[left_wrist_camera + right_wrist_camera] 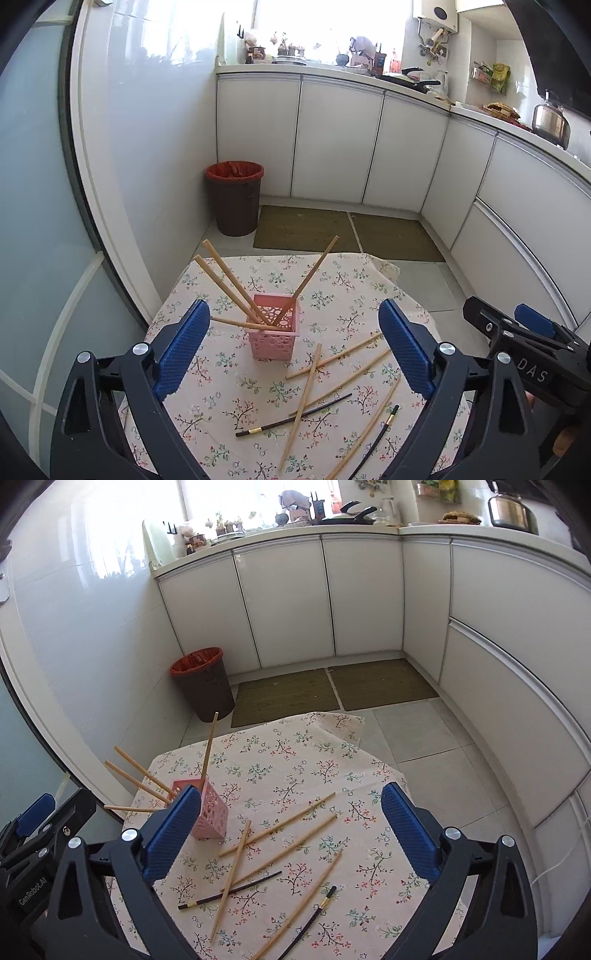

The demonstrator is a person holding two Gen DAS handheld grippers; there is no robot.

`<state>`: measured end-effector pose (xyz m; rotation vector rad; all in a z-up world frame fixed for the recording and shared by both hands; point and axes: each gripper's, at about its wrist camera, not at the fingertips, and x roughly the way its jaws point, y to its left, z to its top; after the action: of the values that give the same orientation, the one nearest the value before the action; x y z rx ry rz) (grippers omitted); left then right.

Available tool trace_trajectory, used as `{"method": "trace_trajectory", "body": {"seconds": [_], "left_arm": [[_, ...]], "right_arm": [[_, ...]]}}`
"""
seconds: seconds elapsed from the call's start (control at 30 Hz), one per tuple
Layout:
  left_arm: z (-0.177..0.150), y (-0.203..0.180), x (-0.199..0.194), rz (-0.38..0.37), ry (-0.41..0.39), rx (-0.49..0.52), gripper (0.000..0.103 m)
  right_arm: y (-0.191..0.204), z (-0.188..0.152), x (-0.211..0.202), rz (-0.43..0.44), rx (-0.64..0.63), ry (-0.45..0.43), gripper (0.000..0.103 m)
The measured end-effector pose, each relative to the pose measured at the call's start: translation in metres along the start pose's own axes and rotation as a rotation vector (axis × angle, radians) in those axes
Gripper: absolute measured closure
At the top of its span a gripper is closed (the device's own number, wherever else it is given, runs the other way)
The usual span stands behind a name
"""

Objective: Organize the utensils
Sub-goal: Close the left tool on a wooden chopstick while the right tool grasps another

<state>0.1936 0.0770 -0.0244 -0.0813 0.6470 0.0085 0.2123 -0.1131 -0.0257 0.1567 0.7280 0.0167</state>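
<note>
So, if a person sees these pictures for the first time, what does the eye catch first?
Probably the pink holder near the left side of the flowered tablecloth, with four wooden chopsticks fanning out of it. Next come the loose chopsticks scattered to its right, wooden ones and two black ones. Both grippers, left and right, frame the table with open, empty jaws.

Ahead of my tongs: white cabinet fronts (332,140) wrapping the corner, cluttered countertop (280,528) above, bright window (325,22) behind it. Ahead-left, brown bin with red liner (236,199) against glossy white wall (147,147). Two woven mats (325,690) on pale tiled floor (424,738).
</note>
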Motion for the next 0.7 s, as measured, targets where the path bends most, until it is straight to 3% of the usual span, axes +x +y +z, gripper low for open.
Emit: {"method": "trace_trajectory", "body": {"seconds": [0.2,0.43,0.7], "left_arm": [[-0.01,-0.009,0.006,-0.01,0.055,0.055,0.008],[-0.032,-0.01,0.036,-0.046,0.217,0.089,0.007],[-0.056,-0.008,0.07,-0.081,0.385,0.093,0.007]], "right_arm": [[-0.021,-0.02,0.002,-0.001,0.058,0.081,0.007],[-0.056,-0.074,0.027,-0.002,0.139,0.287,0.007],[-0.088,-0.128,0.048,0.0,0.227,0.437,0.007]]}}
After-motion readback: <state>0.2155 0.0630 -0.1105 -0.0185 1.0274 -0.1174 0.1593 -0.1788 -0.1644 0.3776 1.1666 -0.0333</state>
